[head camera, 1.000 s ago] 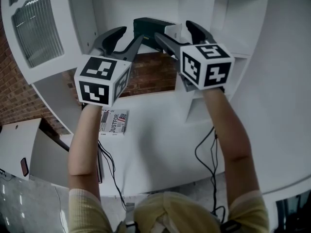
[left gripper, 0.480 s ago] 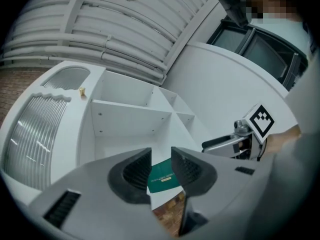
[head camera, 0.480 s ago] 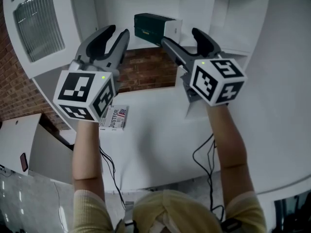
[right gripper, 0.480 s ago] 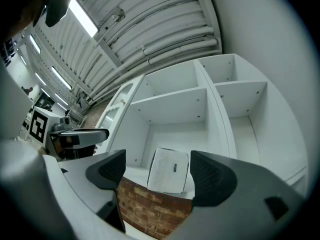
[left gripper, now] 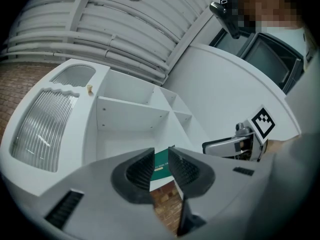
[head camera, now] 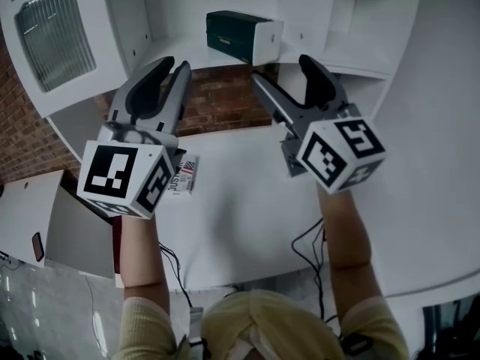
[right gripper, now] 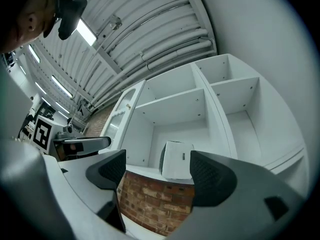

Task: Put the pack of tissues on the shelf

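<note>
The pack of tissues [head camera: 244,36], dark green with a white end, lies on the white shelf's [head camera: 180,52] lower ledge, free of both grippers. My left gripper [head camera: 174,72] hangs below and to its left; its jaws are closing to a narrow gap with nothing between them. In the left gripper view the pack [left gripper: 162,168] shows far off through that gap, past the left gripper [left gripper: 161,152]. My right gripper [head camera: 283,70] stands open and empty just under the pack's right end. In the right gripper view the pack's white end [right gripper: 177,159] faces the right gripper [right gripper: 157,157].
A printed booklet [head camera: 182,177] lies on the white table [head camera: 240,216] under the left gripper. A brick wall [head camera: 225,107] runs below the shelf ledge. A ribbed glass panel [head camera: 45,36] sits at the far left. Cables [head camera: 311,246] hang at the table's near edge.
Both grippers have drawn back from the shelf toward the person, leaving the pack on the ledge. The left jaws have narrowed from wide to nearly together.
</note>
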The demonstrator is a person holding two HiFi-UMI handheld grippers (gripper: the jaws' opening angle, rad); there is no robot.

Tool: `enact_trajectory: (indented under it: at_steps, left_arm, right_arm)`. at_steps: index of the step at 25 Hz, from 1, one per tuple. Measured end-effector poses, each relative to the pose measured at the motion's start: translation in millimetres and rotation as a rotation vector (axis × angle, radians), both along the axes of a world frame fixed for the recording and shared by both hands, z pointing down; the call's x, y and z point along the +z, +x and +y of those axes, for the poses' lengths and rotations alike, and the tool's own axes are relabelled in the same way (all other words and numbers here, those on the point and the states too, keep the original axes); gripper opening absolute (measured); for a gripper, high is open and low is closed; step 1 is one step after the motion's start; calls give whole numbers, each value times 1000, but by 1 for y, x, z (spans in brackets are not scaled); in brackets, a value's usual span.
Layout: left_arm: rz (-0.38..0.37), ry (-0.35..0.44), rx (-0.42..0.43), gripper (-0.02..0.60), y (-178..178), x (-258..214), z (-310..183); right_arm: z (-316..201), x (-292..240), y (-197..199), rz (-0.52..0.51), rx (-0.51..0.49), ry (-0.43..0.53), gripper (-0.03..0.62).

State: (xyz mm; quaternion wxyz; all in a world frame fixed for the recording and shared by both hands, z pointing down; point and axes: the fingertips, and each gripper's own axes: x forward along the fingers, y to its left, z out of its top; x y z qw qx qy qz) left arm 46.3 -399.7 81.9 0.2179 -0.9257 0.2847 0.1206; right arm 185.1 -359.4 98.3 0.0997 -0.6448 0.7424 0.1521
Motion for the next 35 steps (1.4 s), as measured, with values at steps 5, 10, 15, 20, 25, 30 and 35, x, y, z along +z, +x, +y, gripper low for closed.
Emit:
enact_trajectory:
  at_steps: [5,10,15,20,25,30,35]
  left_arm:
    - [17,-18,-12,84,-9,11,13]
    - [30,-45,-38,84,-20,26,15]
    - [73,-124,-16,84,-28,47,13]
    - [83,-168,-19,84,-35,69,20]
    - [86,-207,-17,84,-39,88,28]
    - [75,-251,-4,84,-38,107,35]
    - [64,-277,13,84,-33,116,40]
  right_arm:
    - [12,11,-6,-11,-5,17,402]
    - [23,18,-11,-10,-4,27,402]
    - [26,34,-14,-10,13,15,399]
    - [31,57,-20,-33,16,-8,375]
    - [40,75,-23,-73,8,-22,344]
    - [49,88,-27,-88,12,-30,311]
    - [52,96,-25,-122,19,-33,240]
